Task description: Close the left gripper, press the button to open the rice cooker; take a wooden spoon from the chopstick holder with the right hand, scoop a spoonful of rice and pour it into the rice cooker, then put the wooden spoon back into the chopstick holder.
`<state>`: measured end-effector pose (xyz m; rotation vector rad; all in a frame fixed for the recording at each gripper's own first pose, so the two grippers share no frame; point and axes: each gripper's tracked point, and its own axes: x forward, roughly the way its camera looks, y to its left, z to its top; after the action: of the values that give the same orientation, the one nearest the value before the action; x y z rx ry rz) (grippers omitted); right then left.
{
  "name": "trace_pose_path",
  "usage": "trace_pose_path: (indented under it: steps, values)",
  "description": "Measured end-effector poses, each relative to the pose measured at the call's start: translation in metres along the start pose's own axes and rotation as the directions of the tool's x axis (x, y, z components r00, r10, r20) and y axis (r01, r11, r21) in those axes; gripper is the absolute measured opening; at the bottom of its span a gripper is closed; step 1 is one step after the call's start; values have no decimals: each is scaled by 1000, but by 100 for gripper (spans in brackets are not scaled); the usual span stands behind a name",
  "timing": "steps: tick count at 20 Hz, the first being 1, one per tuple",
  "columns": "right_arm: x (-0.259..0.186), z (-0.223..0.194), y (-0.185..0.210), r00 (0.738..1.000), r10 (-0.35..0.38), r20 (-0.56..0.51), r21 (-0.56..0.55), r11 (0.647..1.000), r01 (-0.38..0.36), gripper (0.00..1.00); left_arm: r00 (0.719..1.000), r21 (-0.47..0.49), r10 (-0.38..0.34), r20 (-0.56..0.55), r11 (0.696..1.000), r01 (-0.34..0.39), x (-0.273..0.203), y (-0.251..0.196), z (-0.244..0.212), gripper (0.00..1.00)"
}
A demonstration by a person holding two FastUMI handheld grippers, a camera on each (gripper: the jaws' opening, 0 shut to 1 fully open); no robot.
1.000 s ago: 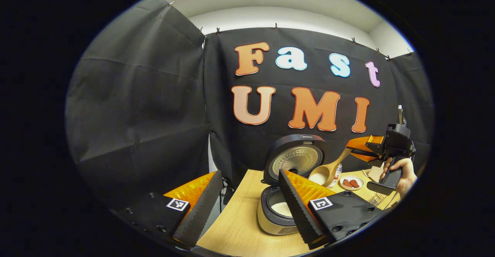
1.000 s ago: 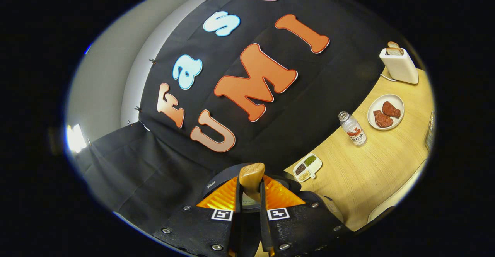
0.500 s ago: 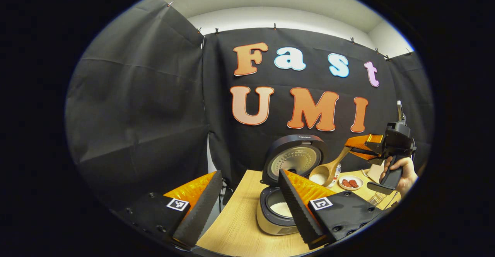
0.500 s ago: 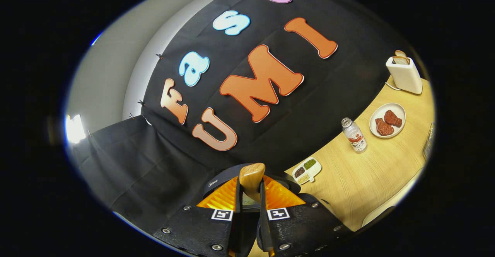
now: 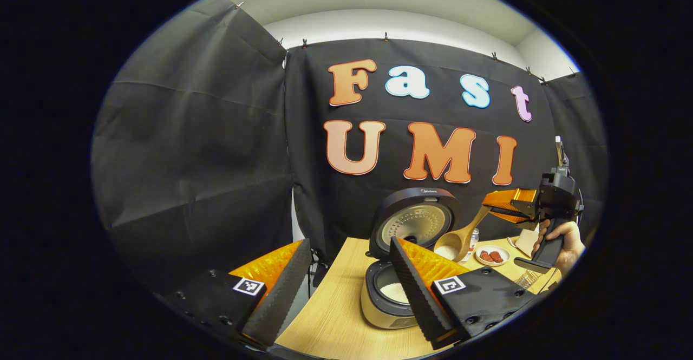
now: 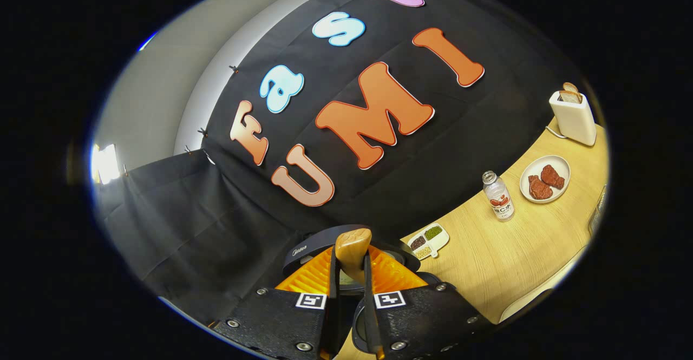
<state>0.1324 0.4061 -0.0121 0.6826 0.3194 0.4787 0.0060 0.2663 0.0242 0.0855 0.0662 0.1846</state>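
Note:
The rice cooker (image 5: 387, 300) stands on the wooden table with its round lid (image 5: 414, 224) raised and white rice in the pot. In the left gripper view my left gripper (image 5: 346, 281) is open in front of the cooker, nothing between its fingers. To the right, a hand holds my right gripper (image 5: 501, 206), shut on the handle of a wooden spoon (image 5: 457, 243); the spoon's bowl holds white rice and hangs beside the lid, above the table. In the right gripper view the spoon handle (image 6: 352, 249) is pinched between the fingers of the right gripper (image 6: 351, 273), with the cooker lid (image 6: 303, 249) behind it.
A plate of red meat (image 6: 544, 178), a small bottle (image 6: 498, 196), a divided dish of beans (image 6: 427, 240) and a white toaster with bread (image 6: 573, 116) stand on the table (image 6: 503, 257) to the right of the cooker. The black cloth wall stands close behind.
The right gripper has tilted and shifted slightly with the spoon; its view has rotated so the table things sit lower. The left gripper has barely moved.

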Motion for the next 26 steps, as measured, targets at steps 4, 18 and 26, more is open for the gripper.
trace_pose_path:
  steps: [4,18,26]
  values:
    - [0,-2,2,1000,-4,-1,-42,999,4,18,1000,-5,2,0,1000,-2,1,1,-1,99]
    - [-1,-9,22,999,32,9,-262,965,-29,18,1000,-6,2,-10,1000,-2,6,2,-5,96]
    - [-1,-25,31,998,55,-20,-397,916,-58,18,1000,7,-1,-6,1000,1,6,-1,-6,99]
